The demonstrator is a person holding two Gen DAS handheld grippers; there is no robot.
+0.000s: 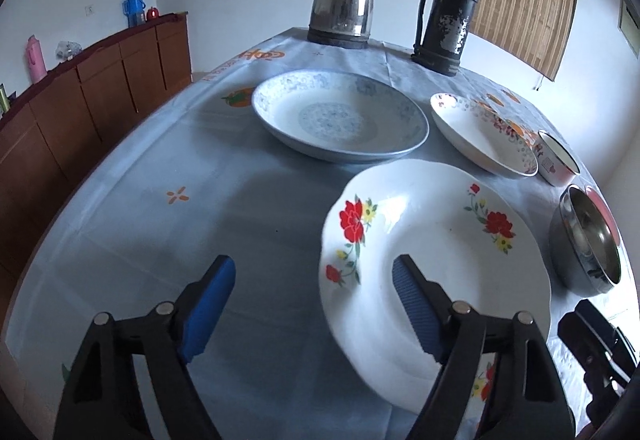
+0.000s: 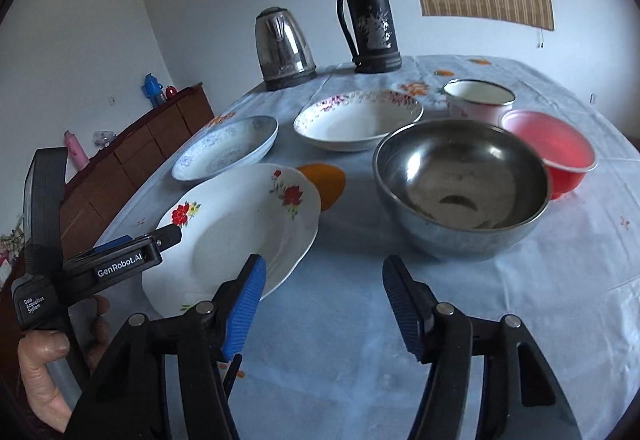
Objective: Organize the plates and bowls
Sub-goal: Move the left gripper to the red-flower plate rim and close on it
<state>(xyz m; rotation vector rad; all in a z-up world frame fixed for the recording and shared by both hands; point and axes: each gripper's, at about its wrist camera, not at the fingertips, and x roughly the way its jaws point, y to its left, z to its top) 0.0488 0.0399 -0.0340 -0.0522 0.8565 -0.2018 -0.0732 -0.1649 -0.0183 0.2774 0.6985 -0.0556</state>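
While both grippers stand with jaws apart and nothing held, the left gripper (image 1: pixel 312 304) straddles the near left rim of the red-flowered plate (image 1: pixel 432 240), one pad over the plate and one over the tablecloth (image 1: pixel 140 208). The right gripper (image 2: pixel 324 300) hangs over bare cloth before the steel bowl (image 2: pixel 460 184). Only its view shows the red bowl (image 2: pixel 560 156) whole, and the hand (image 2: pixel 44 368) holding the left gripper.
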